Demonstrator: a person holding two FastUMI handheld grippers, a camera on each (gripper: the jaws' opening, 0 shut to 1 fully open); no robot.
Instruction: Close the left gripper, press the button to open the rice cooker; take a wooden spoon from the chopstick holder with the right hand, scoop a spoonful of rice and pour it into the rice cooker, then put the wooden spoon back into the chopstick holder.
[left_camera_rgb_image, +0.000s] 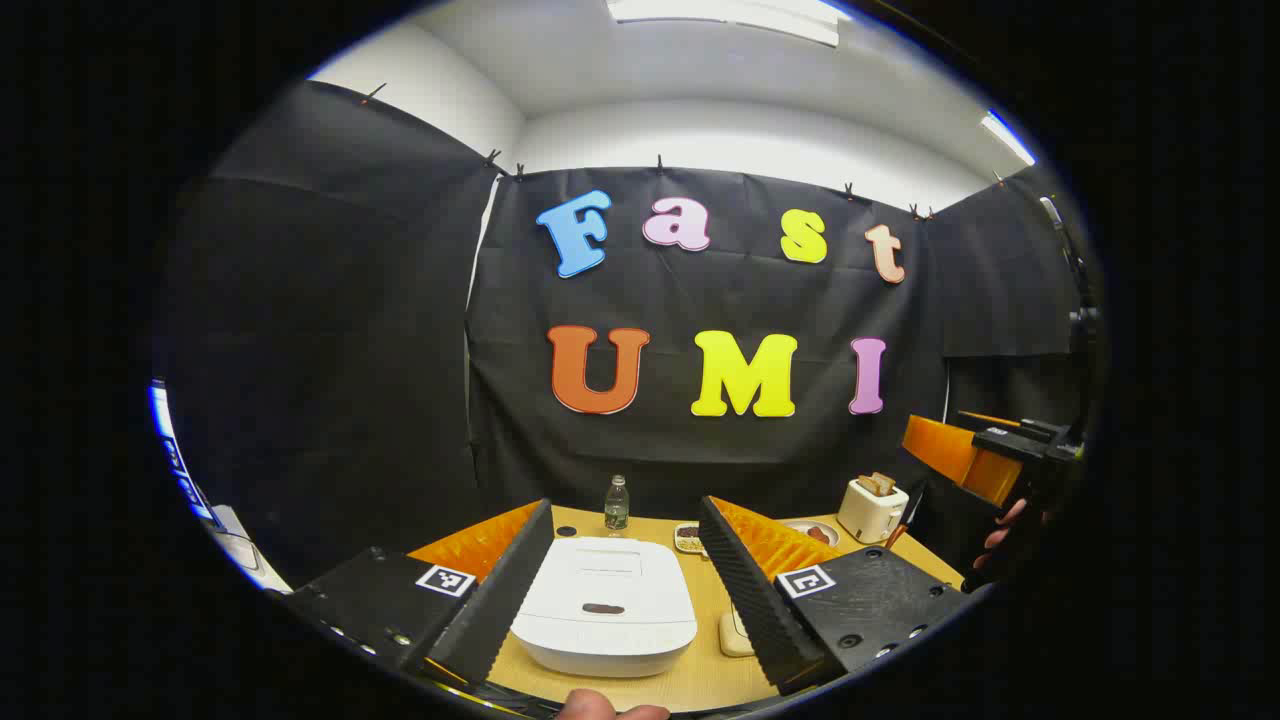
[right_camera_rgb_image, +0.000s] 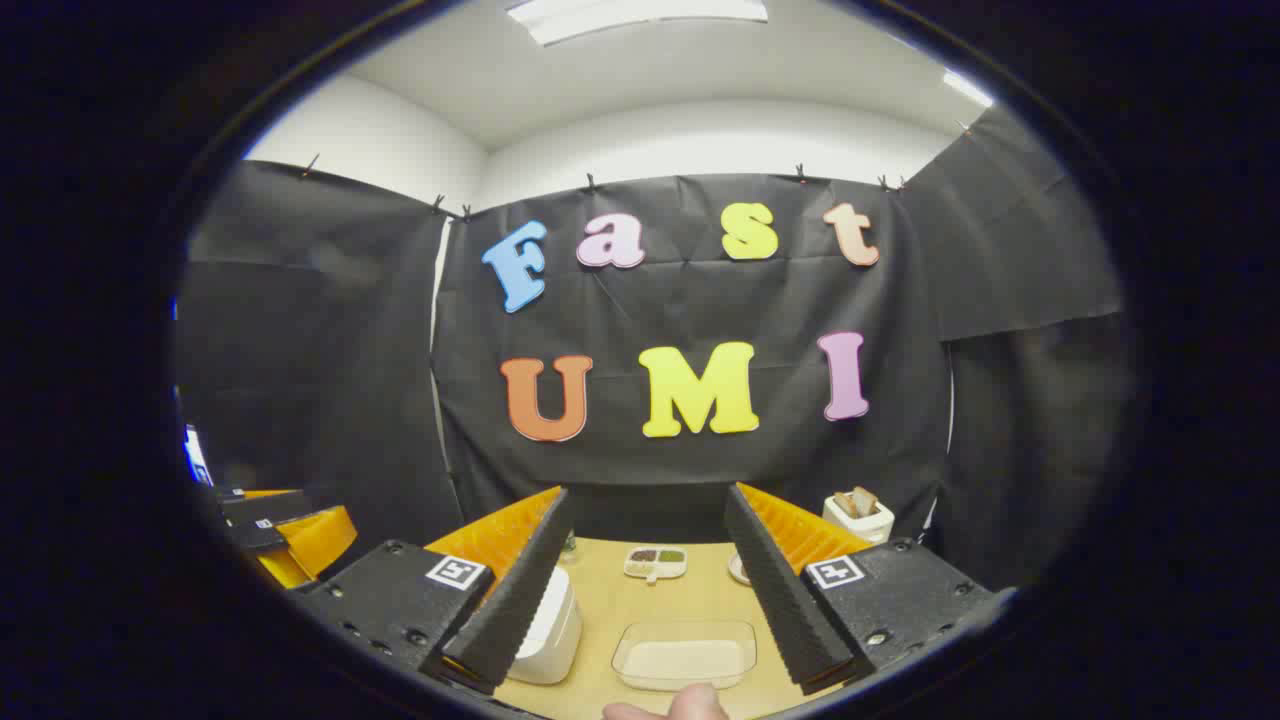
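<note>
The white, rounded rice cooker (left_camera_rgb_image: 606, 603), lid down, sits between the spread fingers of the left gripper (left_camera_rgb_image: 620, 575), a clear water bottle (left_camera_rgb_image: 617, 503) beyond it, while the equally open right gripper (right_camera_rgb_image: 645, 580) frames a clear rectangular rice tray (right_camera_rgb_image: 685, 653).

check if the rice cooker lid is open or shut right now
Shut. In the left gripper view the rice cooker lid lies flat on its body, with no gap showing. The left tool is open in front of it, apart from it.

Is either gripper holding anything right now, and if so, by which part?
Nothing is held. The left gripper and the right gripper both stand open with nothing between their fingers; the rice cooker lies shut on the table.
</note>
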